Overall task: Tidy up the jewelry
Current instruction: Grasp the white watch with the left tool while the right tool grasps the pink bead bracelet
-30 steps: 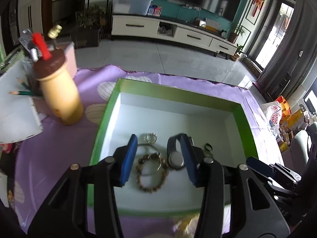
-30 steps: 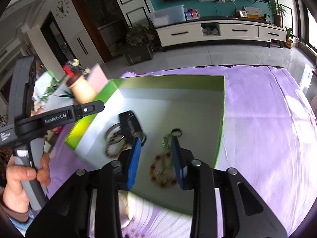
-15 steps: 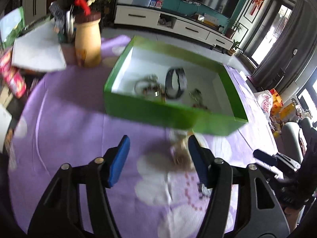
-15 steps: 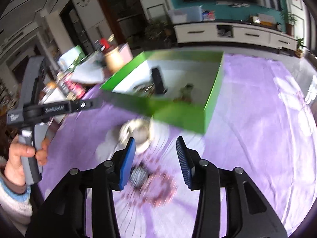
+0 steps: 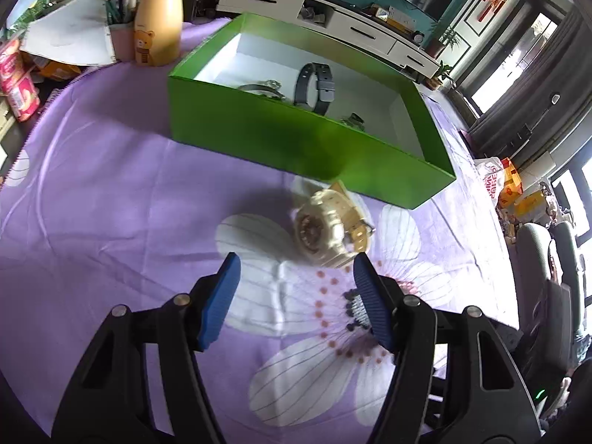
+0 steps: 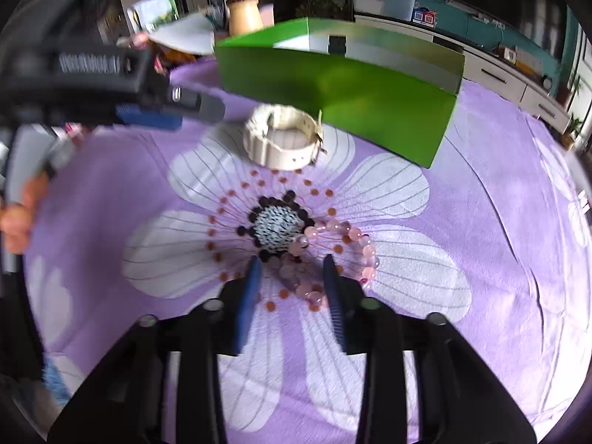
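A green box point(image 5: 296, 137) with a white inside holds a black watch point(image 5: 314, 83), a silver bangle point(image 5: 259, 87) and another small piece. A cream watch point(image 5: 325, 229) lies on the purple cloth in front of the box; it also shows in the right wrist view point(image 6: 283, 142). My left gripper point(image 5: 296, 288) is open and empty, just short of the cream watch. A pink bead bracelet point(image 6: 333, 255) lies on the flower print. My right gripper point(image 6: 290, 277) is open, with its fingers on either side of the bracelet's near part.
A yellow bear-print jar point(image 5: 157, 18), a pen cup point(image 5: 120, 33), papers point(image 5: 70, 37) and snack packs point(image 5: 16, 81) stand at the far left of the table. The box also shows in the right wrist view point(image 6: 333, 85). The left gripper's body point(image 6: 103, 85) reaches in from the left there.
Both grippers have pulled back out of the green box and dropped low over the cloth. The left now faces the cream watch, the right straddles the pink bracelet.
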### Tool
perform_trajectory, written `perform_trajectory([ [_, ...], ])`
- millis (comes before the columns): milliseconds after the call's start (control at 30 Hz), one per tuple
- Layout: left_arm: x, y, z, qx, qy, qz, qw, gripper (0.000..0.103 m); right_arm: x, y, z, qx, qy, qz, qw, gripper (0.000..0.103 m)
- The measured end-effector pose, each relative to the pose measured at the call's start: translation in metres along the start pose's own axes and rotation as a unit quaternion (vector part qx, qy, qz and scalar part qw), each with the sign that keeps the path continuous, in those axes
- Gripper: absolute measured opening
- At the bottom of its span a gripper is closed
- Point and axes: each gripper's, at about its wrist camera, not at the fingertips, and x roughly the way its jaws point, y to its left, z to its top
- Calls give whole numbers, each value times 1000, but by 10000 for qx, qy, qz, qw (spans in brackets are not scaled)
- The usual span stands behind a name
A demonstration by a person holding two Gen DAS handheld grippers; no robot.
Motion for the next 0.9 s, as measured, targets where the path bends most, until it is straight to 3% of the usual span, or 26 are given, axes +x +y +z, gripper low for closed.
perform_trajectory([
  [133, 14, -13, 10, -60, 67, 21, 10000, 64, 3, 0, 1, 81, -70, -62, 9999, 10],
  [200, 23, -18, 15, -93, 139, 49, 9998, 64, 3, -4, 1, 275, -115, 17, 9996, 8],
  [333, 39, -25, 23, -112, 229, 244, 9994, 52, -4, -24, -6, 1008, -339, 483, 9932, 8],
  [400, 44, -30, 24, -12, 241, 401, 9989, 35, -10, -35, -9, 1364, -486, 715, 9869, 8],
  [500, 49, -35, 24, 133, 274, 514, 9982, 29, -15, -46, -11, 1695, -613, 966, 9789, 8],
  [733, 58, -39, 24, 537, 406, 927, 9934, 23, -29, -56, -13, 1998, -796, 1116, 9702, 8],
  [900, 58, -32, 20, 555, 406, 872, 9938, 17, -38, -57, -16, 2019, -869, 1119, 9691, 8],
])
